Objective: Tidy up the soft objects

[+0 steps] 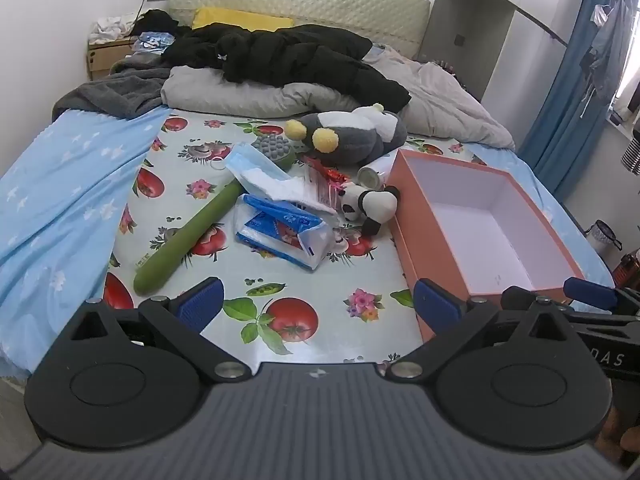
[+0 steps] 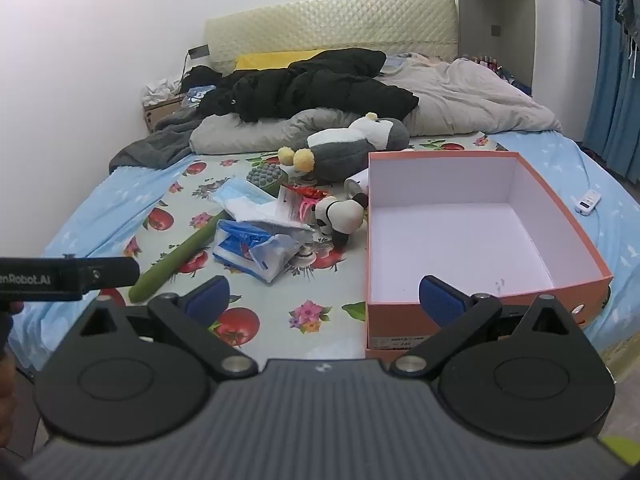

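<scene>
An empty orange box (image 1: 408, 216) (image 2: 480, 312) with a white inside lies on the bed at the right. Left of it lies a pile: a grey penguin plush (image 1: 352, 136) (image 2: 352, 148), a small panda plush (image 1: 374, 204) (image 2: 342, 214), a blue face mask (image 1: 256, 168) (image 2: 244, 196), a blue-white tissue pack (image 1: 280, 232) (image 2: 252, 248) and a long green massage stick (image 1: 188, 236) (image 2: 172, 260). My left gripper (image 1: 316, 308) is open and empty above the fruit-print cloth (image 1: 292, 320). My right gripper (image 2: 324, 300) is open and empty near the box's front left corner.
A black jacket (image 1: 296, 56) and grey quilt (image 1: 440, 100) are heaped at the bed's head. A white remote (image 2: 587, 202) lies on the blue sheet right of the box. A cardboard box (image 1: 106, 54) stands at the far left by the wall. Blue curtains (image 1: 568, 92) hang at the right.
</scene>
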### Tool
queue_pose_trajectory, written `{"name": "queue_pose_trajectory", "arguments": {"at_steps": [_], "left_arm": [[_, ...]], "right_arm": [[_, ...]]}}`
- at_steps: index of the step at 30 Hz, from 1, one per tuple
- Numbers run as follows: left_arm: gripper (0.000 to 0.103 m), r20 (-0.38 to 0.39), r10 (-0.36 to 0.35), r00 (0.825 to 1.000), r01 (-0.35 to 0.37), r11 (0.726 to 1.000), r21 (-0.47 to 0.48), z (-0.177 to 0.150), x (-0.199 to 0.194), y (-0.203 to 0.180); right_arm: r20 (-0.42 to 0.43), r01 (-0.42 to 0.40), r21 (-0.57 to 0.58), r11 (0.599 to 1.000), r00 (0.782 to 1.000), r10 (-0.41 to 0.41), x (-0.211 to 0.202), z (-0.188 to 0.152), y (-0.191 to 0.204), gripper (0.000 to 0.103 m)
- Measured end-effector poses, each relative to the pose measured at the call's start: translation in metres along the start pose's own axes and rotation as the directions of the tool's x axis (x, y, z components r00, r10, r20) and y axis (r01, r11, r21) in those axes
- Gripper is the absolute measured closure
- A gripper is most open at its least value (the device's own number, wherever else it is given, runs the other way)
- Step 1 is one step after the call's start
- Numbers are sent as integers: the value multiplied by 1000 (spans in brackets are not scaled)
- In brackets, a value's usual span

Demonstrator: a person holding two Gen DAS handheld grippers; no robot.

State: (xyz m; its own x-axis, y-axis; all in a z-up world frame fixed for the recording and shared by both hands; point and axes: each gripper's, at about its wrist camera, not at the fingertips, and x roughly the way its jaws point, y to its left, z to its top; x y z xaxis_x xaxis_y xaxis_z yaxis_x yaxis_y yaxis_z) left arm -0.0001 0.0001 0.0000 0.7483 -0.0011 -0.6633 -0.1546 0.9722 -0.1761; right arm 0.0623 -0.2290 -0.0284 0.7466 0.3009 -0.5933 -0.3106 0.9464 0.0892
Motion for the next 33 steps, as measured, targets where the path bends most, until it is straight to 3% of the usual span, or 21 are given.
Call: {"name": "queue_pose_trajectory", "arguments": {"at_steps": [33], "left_arm": [[1, 6, 12, 1000, -12, 1000, -4, -4, -7, 9]], "right_arm": [[-5, -5, 3, 1000, 1000, 5, 3, 0, 1, 0]]}}
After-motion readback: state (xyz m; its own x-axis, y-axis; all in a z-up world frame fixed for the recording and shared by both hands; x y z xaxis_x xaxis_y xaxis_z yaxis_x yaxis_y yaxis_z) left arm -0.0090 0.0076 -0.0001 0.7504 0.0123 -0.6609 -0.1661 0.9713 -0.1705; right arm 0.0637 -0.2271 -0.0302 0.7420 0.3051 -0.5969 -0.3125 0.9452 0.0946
